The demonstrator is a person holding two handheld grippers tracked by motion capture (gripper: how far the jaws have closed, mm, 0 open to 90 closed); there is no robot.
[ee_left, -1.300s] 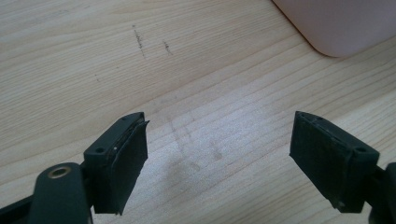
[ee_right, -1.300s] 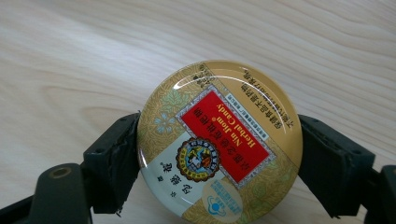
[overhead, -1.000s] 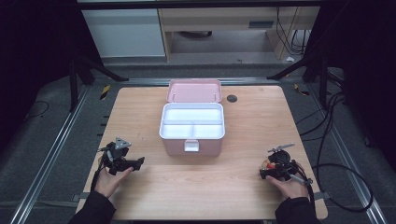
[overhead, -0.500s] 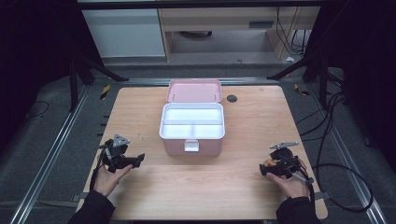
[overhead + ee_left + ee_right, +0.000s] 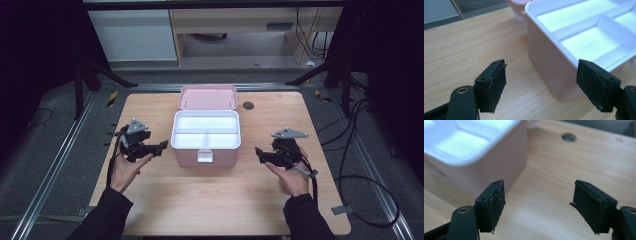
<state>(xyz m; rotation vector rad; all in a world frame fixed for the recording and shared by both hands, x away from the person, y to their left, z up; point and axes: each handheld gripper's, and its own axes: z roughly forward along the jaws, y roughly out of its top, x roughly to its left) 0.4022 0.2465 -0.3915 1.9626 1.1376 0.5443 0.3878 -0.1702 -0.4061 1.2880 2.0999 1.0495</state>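
Open pink box (image 5: 205, 136) on bench (image 5: 150, 200); L tongs (image 5: 162, 146) & R tongs (image 5: 259, 152) flank it, both released, jaws just narrowing, nothing between.

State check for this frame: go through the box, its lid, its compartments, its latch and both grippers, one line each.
pink box: upright on the wooden table, open.
lid: swung back behind the box.
white tray: seated in the box, its compartments empty.
latch: unfastened, on the box's front.
left gripper: open, nothing between its jaws, beside the box, apart from it.
right gripper: open, holding nothing, beside the box, apart from it.
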